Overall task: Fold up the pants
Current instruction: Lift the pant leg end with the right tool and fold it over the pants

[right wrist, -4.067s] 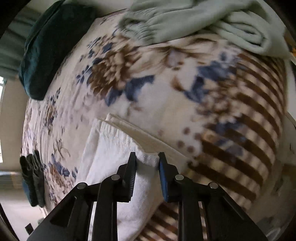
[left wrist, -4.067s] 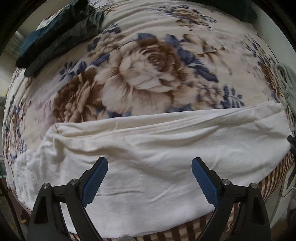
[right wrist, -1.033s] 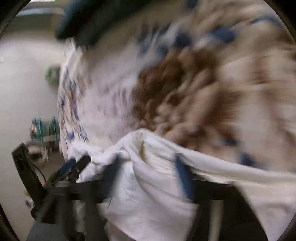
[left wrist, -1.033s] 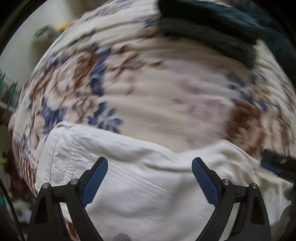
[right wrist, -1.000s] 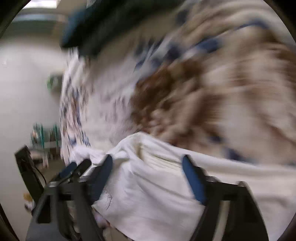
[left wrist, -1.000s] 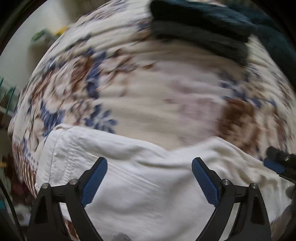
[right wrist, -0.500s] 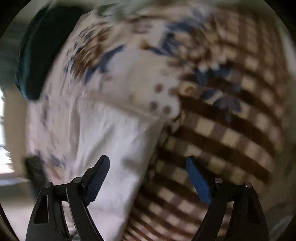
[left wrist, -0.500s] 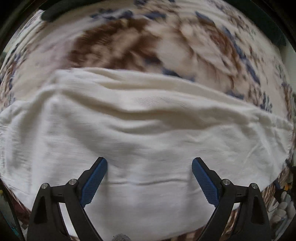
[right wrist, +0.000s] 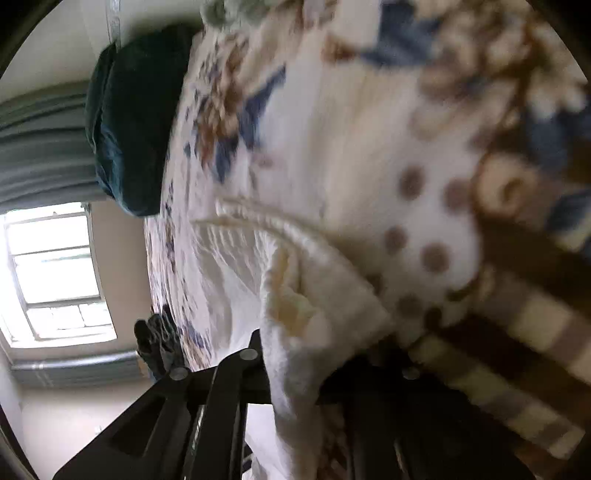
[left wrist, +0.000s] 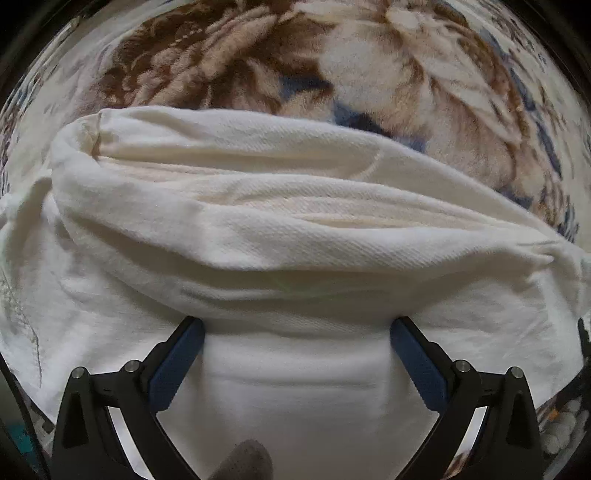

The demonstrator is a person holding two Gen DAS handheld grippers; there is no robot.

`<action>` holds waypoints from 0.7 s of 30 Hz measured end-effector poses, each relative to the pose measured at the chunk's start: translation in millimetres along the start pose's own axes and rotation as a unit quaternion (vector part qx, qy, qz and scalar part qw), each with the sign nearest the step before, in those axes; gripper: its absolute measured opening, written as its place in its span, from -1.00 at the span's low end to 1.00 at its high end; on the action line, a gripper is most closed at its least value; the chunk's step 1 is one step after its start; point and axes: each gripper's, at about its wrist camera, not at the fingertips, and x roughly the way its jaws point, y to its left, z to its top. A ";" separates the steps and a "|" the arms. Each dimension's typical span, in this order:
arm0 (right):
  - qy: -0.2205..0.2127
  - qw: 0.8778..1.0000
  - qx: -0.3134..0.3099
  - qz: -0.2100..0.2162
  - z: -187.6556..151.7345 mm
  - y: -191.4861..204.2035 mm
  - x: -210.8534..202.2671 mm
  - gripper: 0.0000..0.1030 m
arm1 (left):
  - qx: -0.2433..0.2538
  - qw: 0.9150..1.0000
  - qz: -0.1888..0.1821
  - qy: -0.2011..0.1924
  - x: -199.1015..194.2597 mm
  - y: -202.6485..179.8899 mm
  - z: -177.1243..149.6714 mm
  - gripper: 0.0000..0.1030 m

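Observation:
The white pants (left wrist: 288, 229) lie folded in a thick bundle on the floral blanket (left wrist: 424, 74). My left gripper (left wrist: 295, 332) is open, its blue-padded fingers (left wrist: 177, 354) spread wide over the near layer of the pants, tips against the raised fold. In the right wrist view the pants (right wrist: 303, 302) bunch up at their end. My right gripper (right wrist: 295, 354) is closed on that end, the cloth covering the fingertips. The view is tilted and blurred.
A dark teal cushion (right wrist: 133, 122) lies at the bed's far end, with pale green clothing (right wrist: 236, 11) beyond it. A dark folded garment (right wrist: 155, 336) sits at the bed edge by a window (right wrist: 55, 273). The blanket's brown checked border (right wrist: 517, 332) runs at right.
My left gripper has moved in closer over the pants. My right gripper, open half a second ago, has shut on the pants' end and tilted, raising the cloth into a fold.

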 end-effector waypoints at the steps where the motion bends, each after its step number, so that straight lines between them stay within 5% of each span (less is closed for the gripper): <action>1: -0.011 1.000 0.002 0.000 0.0 -1.1 -0.2 -0.84 | 0.001 1.000 -0.001 -0.005 -4.8 4.5 13.8 1.00; 7: -0.016 0.999 -0.027 -0.028 -5.8 12.4 -1.0 -0.84 | 0.033 0.999 0.014 -0.026 -18.7 6.2 9.0 1.00; 11: -0.034 0.993 -0.103 -0.048 -34.7 68.9 -24.4 -0.84 | 0.040 0.998 0.008 -0.052 -43.7 20.7 8.3 1.00; 17: -0.026 0.964 -0.249 -0.087 -140.6 180.6 -20.0 -0.83 | 0.052 0.996 0.009 -0.066 -77.4 72.0 8.3 1.00; 21: 0.006 0.940 -0.324 -0.108 -237.9 235.1 26.7 -0.83 | 0.031 0.997 0.019 -0.063 -86.9 139.3 3.6 1.00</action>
